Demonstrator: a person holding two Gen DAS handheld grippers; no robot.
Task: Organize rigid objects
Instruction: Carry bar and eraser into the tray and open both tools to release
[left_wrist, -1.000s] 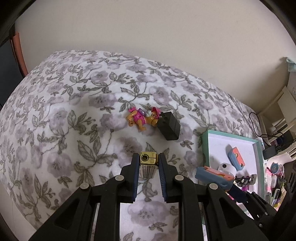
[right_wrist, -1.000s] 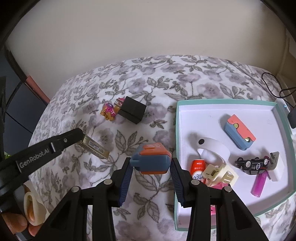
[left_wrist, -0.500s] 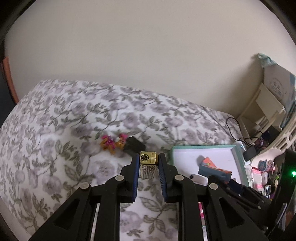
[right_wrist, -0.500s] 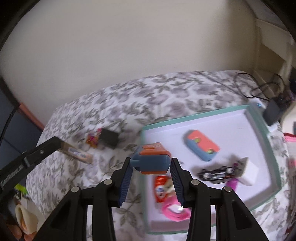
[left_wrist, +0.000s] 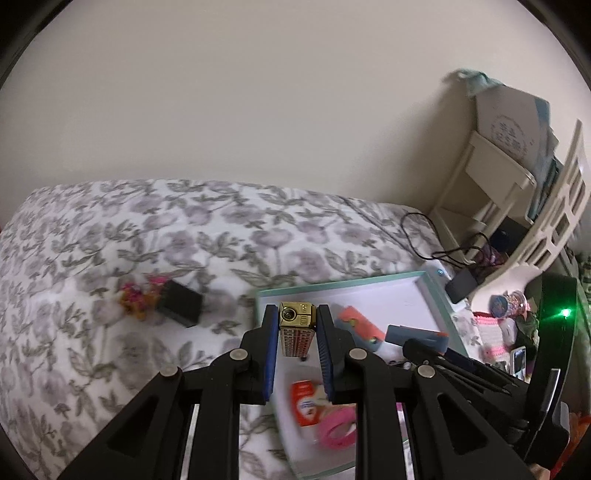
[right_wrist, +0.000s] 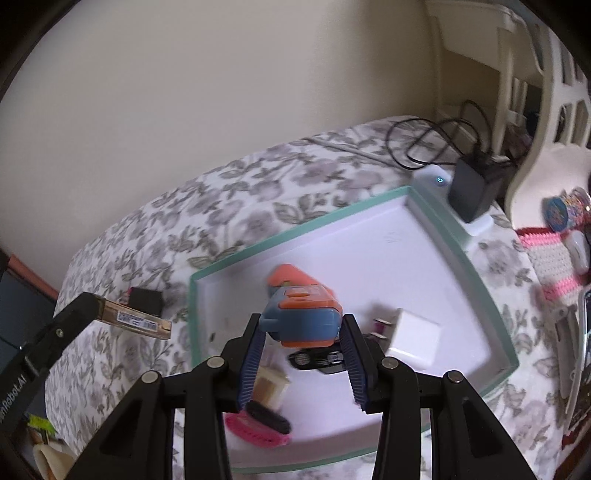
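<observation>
1. The left gripper (left_wrist: 297, 345) hangs above the near-left edge of the shallow white tray with a mint-green rim (left_wrist: 436, 291), which lies on the right side of the bed under its grey-and-white floral bedspread (left_wrist: 110, 236). Its jaws are pressed narrow onto a slim gold rectangular lighter with a printed label (left_wrist: 296, 328), held upright with its metal top outward.
2. The right gripper (right_wrist: 301, 354) is over the middle of that tray (right_wrist: 295, 230). Its jaws hold a chunky blue-and-orange plastic toy block (right_wrist: 301, 319) by its two sides, clear of the tray floor.
3. From the right wrist view, the lighter (right_wrist: 135, 319) juts out of the left gripper at the tray's left edge.
4. Inside the tray lie a second blue-and-orange plastic case (left_wrist: 358, 326), a small black toy car (right_wrist: 317, 360), a white plastic cube (right_wrist: 415, 341), a cream-coloured hair claw clip (right_wrist: 269, 386), a pink ring-shaped band (left_wrist: 338, 428) and a red-and-white small tube (left_wrist: 306, 398).
5. Out on the bedspread, left of the tray and well apart from it, a matte black box (left_wrist: 180, 303) lies touching a small pink-and-orange toy figure (left_wrist: 138, 297).
6. At the far-right corner of the tray, a black power adapter with a looped cable (right_wrist: 474, 184) rests on a white device.
</observation>
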